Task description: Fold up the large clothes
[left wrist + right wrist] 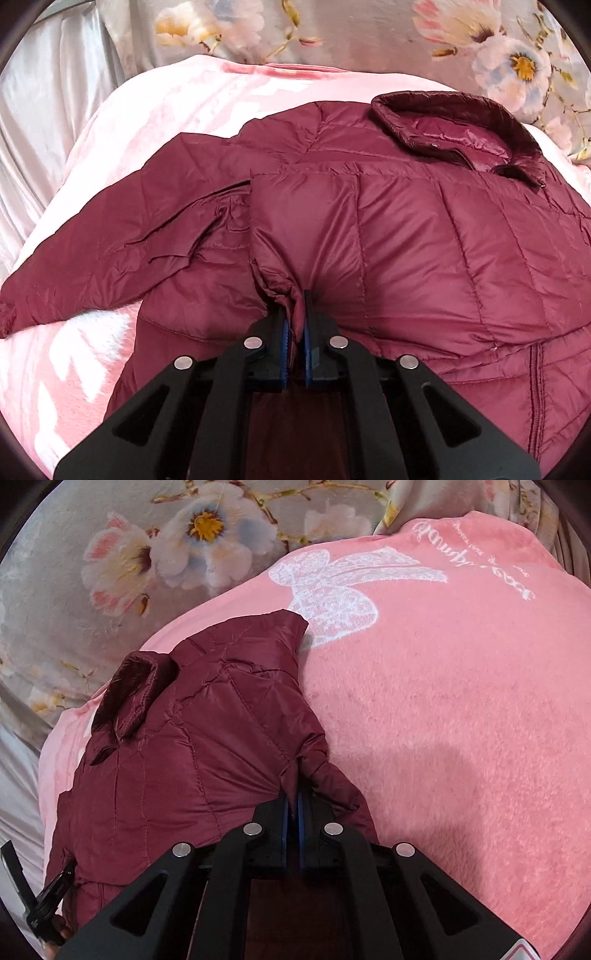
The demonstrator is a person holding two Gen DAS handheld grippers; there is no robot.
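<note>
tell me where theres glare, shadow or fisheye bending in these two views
Left wrist view: sheen on the maroon puffer jacket; dark vignette corners; the pink blanket bulges from fisheye bending. Right wrist view: soft shadow on the blanket right of the right tool; floral sheet curves at the rim.

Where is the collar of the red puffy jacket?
In the left wrist view the collar sits upper right, at the far end of the jacket, just before the flowery sheet beyond the pink blanket.
</note>
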